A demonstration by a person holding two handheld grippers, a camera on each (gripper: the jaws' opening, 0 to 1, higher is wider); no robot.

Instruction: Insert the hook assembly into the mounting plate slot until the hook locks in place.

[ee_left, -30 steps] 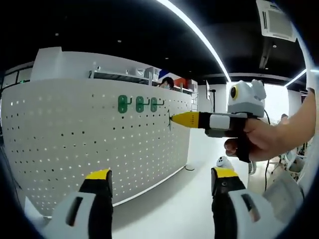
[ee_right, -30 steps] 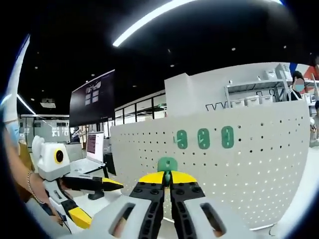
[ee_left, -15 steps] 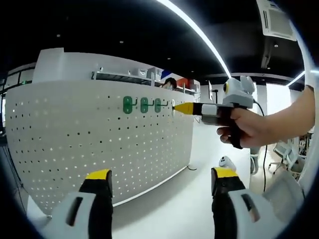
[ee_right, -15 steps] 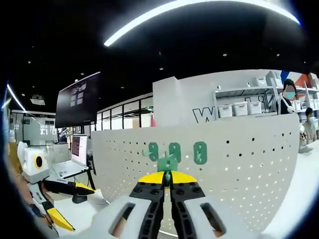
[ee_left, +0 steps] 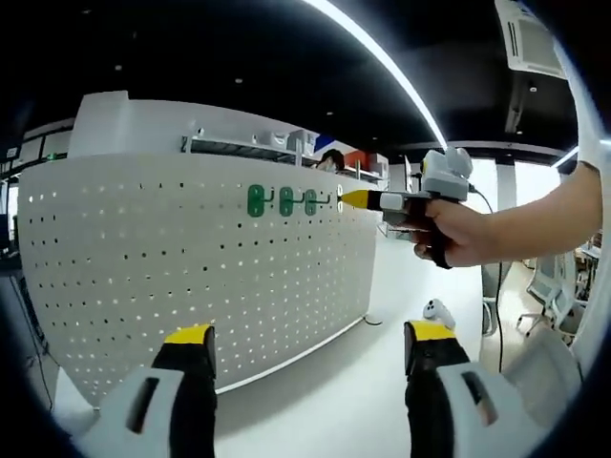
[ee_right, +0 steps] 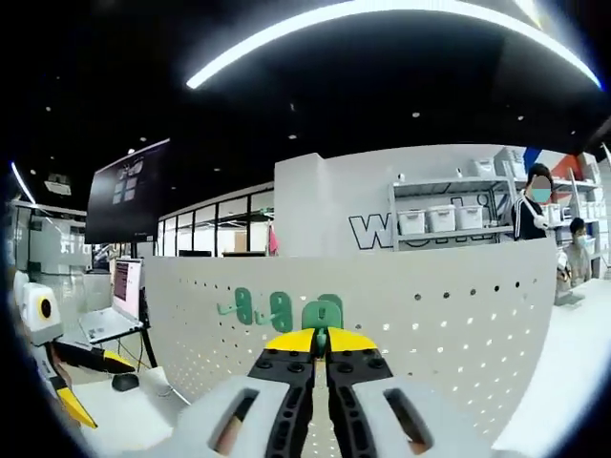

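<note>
Jaws of the right gripper (ee_right: 321, 336) pressed together on a small green plastic hook assembly (ee_right: 322, 313), held level against the curved white perforated mounting plate (ee_left: 191, 267), just right of three green hooks (ee_left: 283, 201) already hanging in a row. Left gripper (ee_left: 304, 348) low, jaws spread wide, well apart from the board. Open white tabletop (ee_left: 344, 391) below; laptop (ee_right: 113, 303) at far left.

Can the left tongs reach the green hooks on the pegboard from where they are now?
Probably yes. The left tongs are open and hold nothing, and no object lies between them and the hooks on the pegboard. The right tongs are beside the hooks, so that side is crowded.
</note>
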